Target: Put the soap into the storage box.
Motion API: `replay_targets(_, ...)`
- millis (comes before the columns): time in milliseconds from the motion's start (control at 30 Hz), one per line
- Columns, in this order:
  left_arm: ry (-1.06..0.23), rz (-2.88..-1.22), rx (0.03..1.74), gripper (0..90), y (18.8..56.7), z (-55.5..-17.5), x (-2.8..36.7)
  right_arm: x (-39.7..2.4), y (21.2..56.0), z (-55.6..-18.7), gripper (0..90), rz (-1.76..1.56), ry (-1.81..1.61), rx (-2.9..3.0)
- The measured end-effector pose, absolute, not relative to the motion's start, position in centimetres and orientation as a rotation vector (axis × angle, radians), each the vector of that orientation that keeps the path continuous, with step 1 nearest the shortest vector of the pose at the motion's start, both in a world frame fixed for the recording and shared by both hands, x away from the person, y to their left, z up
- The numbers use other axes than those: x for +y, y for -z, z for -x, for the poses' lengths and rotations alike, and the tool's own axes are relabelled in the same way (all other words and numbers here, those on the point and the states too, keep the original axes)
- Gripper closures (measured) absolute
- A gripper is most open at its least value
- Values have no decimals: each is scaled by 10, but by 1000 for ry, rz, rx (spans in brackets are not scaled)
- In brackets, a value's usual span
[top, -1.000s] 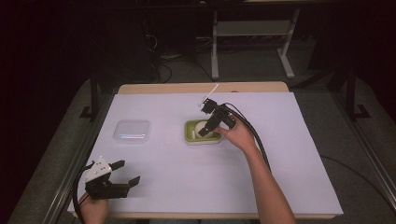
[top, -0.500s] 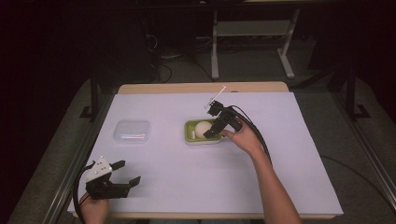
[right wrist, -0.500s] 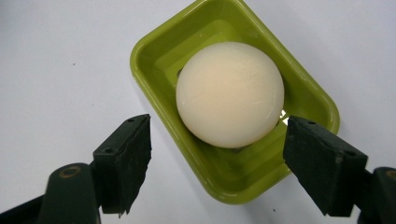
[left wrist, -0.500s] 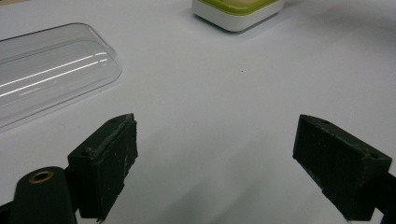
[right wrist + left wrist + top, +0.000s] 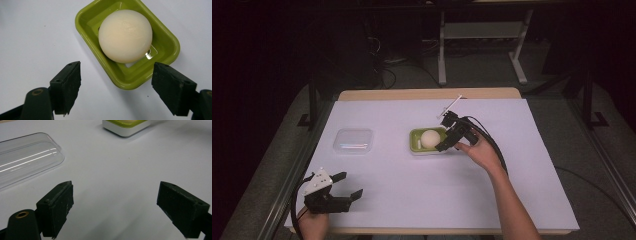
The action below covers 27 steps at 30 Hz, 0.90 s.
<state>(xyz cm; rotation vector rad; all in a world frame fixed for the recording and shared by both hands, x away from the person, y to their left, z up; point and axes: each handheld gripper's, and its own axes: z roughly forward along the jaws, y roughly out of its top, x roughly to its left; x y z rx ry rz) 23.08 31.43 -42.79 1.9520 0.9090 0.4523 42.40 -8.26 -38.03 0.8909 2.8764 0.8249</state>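
White table (image 5: 412,200) carries soap dish (image 5: 417,145), clear lid (image 5: 353,141).

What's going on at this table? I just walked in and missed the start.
A person holds a claw in each hand. The right claw hovers open beside a green soap dish holding a round cream soap. The left claw waits open near the table's front edge, short of a clear plastic lid.

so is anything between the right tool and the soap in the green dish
Nothing visible. The right tool hangs open just off the green dish, and the round soap sits uncovered in it. The clear lid lies apart, over by the left tool.
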Motion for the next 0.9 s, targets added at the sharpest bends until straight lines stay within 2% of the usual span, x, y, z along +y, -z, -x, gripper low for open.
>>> replay_targets(900, -453, -1963, 904, 130, 428, -230, 313, -120, 387, -397, 201, -973, -894, 2839)
